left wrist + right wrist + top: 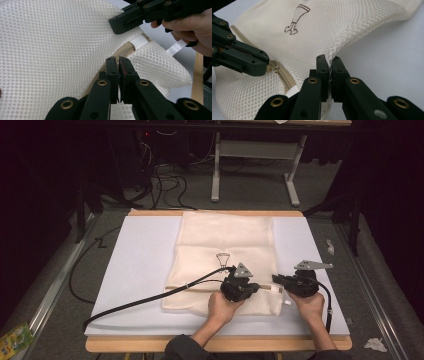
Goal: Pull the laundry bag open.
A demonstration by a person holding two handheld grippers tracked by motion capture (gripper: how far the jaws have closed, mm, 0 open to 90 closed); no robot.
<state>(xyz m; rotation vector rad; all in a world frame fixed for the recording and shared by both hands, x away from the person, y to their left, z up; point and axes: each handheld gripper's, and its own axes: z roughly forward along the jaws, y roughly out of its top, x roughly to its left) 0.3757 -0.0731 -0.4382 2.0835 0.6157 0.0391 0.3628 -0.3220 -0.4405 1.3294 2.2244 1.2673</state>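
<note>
A cream mesh bag (225, 245) lies flat on the white board, with a small dark print (297, 18) on its top. Its beige zipper (125, 48) runs along the near edge. My left gripper (257, 286) sits on that edge with its jaws shut, and in the right gripper view its tips (263, 63) pinch the zipper pull (274, 67). My right gripper (276, 279) faces it from the right and is shut on the mesh at the bag's corner (328, 65). In the left gripper view, the right gripper (120, 25) clamps the fabric just past a white tag (140, 41).
The white board (140, 270) rests on a wooden table (150, 344) and has bare room to the left and right of the bag. The left gripper's black cable (140, 302) trails across the board to the left. Table legs and cables stand on the floor behind.
</note>
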